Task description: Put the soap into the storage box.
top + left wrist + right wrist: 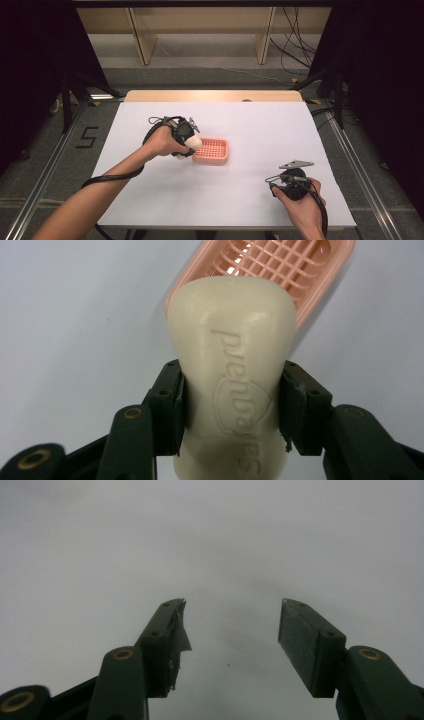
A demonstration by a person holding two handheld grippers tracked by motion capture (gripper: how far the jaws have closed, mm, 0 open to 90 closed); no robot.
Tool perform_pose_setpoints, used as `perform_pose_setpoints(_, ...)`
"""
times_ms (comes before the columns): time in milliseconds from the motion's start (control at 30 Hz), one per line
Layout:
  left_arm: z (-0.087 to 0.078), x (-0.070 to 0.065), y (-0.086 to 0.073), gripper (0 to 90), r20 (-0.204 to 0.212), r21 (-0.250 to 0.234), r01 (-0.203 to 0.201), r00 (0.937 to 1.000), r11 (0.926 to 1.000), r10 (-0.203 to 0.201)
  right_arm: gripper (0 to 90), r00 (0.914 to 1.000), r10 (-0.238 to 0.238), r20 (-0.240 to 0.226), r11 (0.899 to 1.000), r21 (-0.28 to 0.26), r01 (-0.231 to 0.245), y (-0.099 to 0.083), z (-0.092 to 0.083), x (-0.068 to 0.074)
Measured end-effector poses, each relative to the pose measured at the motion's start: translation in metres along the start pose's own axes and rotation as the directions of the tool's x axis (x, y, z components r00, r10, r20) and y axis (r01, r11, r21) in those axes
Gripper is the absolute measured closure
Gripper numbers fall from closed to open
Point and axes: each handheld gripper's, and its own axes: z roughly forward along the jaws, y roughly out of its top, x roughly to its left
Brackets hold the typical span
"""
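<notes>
Left gripper (232, 405) – jaws clamped on a cream soap bar (231, 365), held at the near-left rim of the pink slotted soap dish (211, 150) | step, judged: carry it over the grid, lower flat, then release | soap smooth, waxy, embossed – may slip | right gripper (230, 630) wide apart, holding nothing, over white table (260, 125)

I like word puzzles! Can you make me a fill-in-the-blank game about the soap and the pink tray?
1. The left tool is shut on a cream bar of ____.
2. The soap dish with the grid bottom is coloured ____.
3. The right tool holds nothing, and its jaws stand ____.
4. The soap dish sits on a table with a ____ top.

Missing words: soap; pink; open; white
</notes>
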Motion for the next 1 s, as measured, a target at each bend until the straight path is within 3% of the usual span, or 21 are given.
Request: perform_pose_setpoints(1000,0.007,-0.002,0.011,49.6,-0.018,-0.020,-0.048,0.9987,0.9987,0.047,44.1,1.0000,0.004,0.002,1.000,0.001,-0.004,0.000,0.000,0.000)
